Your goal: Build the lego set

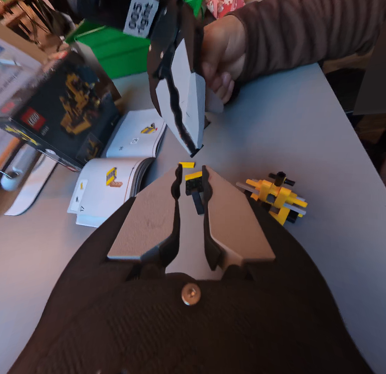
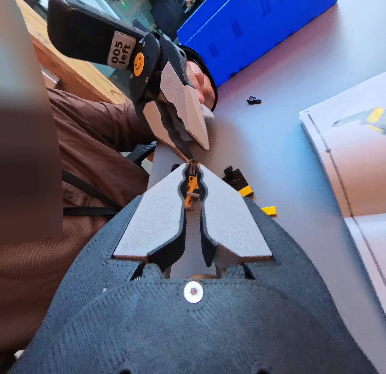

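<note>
Resting on the grey table [image 1: 292,123] are two loose yellow tiles [image 1: 187,165], one black-and-yellow piece [image 1: 194,185] between the left gripper's [image 1: 191,169] parted jaws, and one yellow assembly [image 1: 275,199]. The right gripper [image 1: 193,153] looks closed and empty.

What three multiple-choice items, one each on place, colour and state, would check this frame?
1. The yellow model stands:
A. on the booklet
B. on the table, right of the left gripper
C. on the box

2. The bin is:
A. red
B. blue
C. white

3. The left gripper is:
A. shut on the model
B. shut on a tile
C. open

Key:
1 B, it sits on bare tabletop beside the right finger.
2 B, its walls show blue in the right wrist view.
3 C, a clear gap parts its fingertips.
</note>
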The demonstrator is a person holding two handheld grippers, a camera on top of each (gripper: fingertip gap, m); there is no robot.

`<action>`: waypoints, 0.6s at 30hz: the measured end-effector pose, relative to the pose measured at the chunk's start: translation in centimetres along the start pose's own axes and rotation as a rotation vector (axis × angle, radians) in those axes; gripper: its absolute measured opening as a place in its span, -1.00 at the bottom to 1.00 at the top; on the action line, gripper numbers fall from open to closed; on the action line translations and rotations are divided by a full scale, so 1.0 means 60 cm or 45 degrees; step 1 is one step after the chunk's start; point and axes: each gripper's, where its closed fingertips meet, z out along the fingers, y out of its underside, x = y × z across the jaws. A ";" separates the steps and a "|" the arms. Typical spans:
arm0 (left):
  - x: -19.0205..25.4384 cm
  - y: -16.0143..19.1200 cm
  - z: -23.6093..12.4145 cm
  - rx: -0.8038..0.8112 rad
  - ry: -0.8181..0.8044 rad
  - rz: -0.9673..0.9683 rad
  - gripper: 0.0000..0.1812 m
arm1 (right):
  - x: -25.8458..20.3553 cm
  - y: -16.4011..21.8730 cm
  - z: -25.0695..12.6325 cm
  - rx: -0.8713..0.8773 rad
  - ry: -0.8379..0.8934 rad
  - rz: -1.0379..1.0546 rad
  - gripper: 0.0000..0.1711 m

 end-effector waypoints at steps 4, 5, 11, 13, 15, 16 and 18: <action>0.013 -0.009 0.002 0.031 0.030 0.036 -0.80 | 0.001 0.007 0.004 -0.016 -0.043 0.075 -0.96; 0.016 -0.011 0.004 0.038 0.034 0.046 -0.80 | 0.000 0.007 0.006 -0.019 -0.053 0.085 -0.96; 0.022 -0.008 0.006 0.015 0.009 0.139 -0.97 | -0.019 0.010 0.017 -0.037 -0.145 0.119 -0.96; 0.021 -0.008 0.004 0.019 -0.001 0.154 -0.99 | -0.018 0.009 0.015 -0.029 -0.142 0.120 -0.96; 0.021 -0.006 0.004 0.014 0.001 0.147 -1.00 | -0.014 0.006 0.012 -0.016 -0.132 0.128 -0.97; 0.021 -0.006 0.005 0.014 0.005 0.142 -1.00 | -0.013 0.005 0.011 -0.009 -0.130 0.134 -0.97; 0.020 -0.006 0.006 0.018 0.002 0.128 -1.00 | -0.012 0.004 0.009 0.001 -0.135 0.151 -0.97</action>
